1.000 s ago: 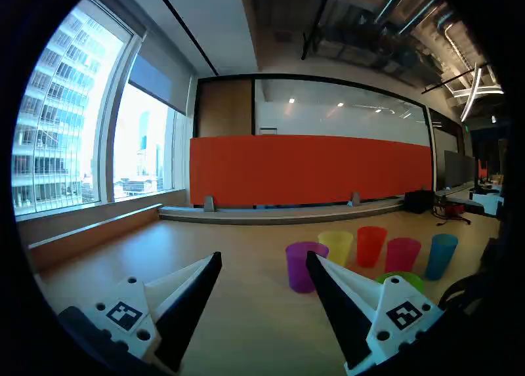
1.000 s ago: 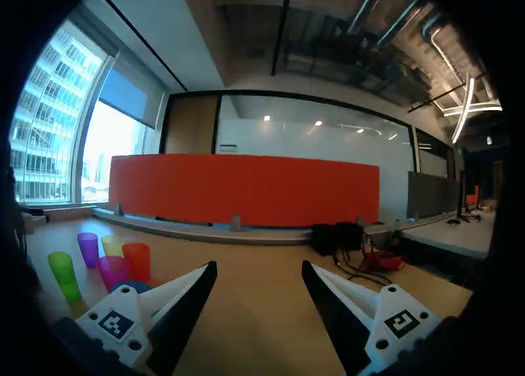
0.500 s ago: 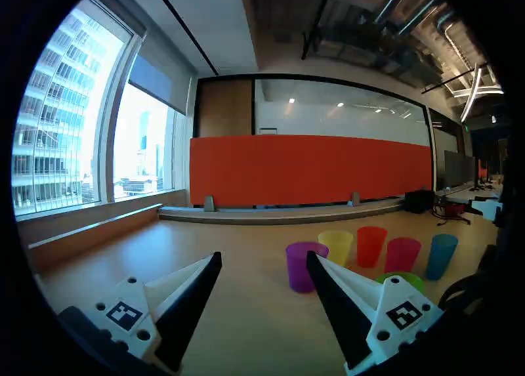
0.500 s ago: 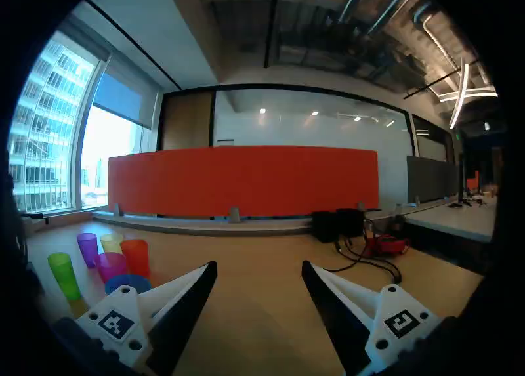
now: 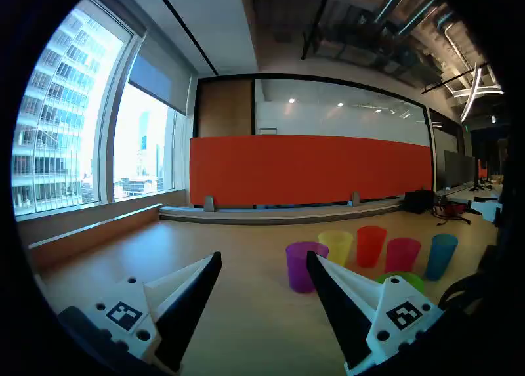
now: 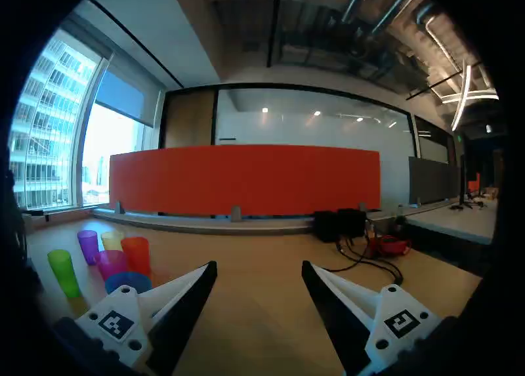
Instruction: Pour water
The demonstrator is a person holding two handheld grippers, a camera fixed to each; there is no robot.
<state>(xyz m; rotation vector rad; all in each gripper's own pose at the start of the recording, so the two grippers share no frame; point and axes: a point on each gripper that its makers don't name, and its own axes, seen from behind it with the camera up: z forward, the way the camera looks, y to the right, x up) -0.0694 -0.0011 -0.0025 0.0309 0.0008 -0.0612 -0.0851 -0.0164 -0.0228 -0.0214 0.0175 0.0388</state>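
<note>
Neither hand is carrying anything: my left hand-held gripper has its 2 fingers spread apart above bare bench, and my right hand-held gripper is spread just as wide, clamped on nothing. The 6 cups stand upright in a cluster between the two, well short of the bench's far edge under the orange partition. From the left gripper view they lie ahead and to the right, the purple cup closest, then the yellow cup, orange cup, pink cup and blue cup. From the right gripper view the same group sits low and to the left. I judge the left side nearer the purple cup and the right side nearer the blue one. The green cup is half hidden behind my finger. I cannot make out which cup holds water, if any does.
</note>
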